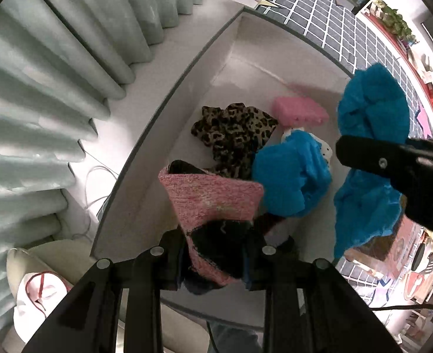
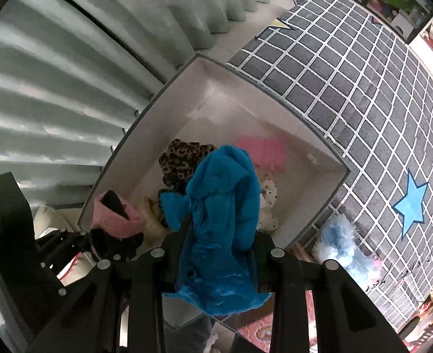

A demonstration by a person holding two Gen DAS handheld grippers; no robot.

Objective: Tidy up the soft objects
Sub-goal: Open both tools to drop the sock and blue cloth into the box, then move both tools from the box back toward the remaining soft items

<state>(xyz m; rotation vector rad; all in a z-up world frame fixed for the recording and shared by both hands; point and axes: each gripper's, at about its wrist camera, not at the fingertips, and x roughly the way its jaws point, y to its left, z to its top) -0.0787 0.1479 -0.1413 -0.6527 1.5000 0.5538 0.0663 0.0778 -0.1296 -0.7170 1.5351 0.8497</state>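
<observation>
My left gripper [image 1: 216, 250] is shut on a pink knitted sock [image 1: 213, 203] with a black inside, held over the near end of a white open box [image 1: 169, 94]. My right gripper [image 2: 219, 244] is shut on a blue plastic shoe cover [image 2: 219, 211], held above the box; it also shows in the left wrist view [image 1: 372, 108]. Inside the box lie a leopard-print cloth [image 1: 234, 132], a pink sponge [image 1: 298, 110], another blue shoe cover [image 1: 292, 176] and a white dotted cloth [image 2: 267, 194].
The box [image 2: 184, 94] stands on the floor between pale curtains [image 1: 54, 73] and a grey grid-pattern mat [image 2: 348, 88] with a blue star. A fluffy light-blue item [image 2: 337, 244] lies beside the box's right side. A white slipper [image 1: 40, 291] lies at lower left.
</observation>
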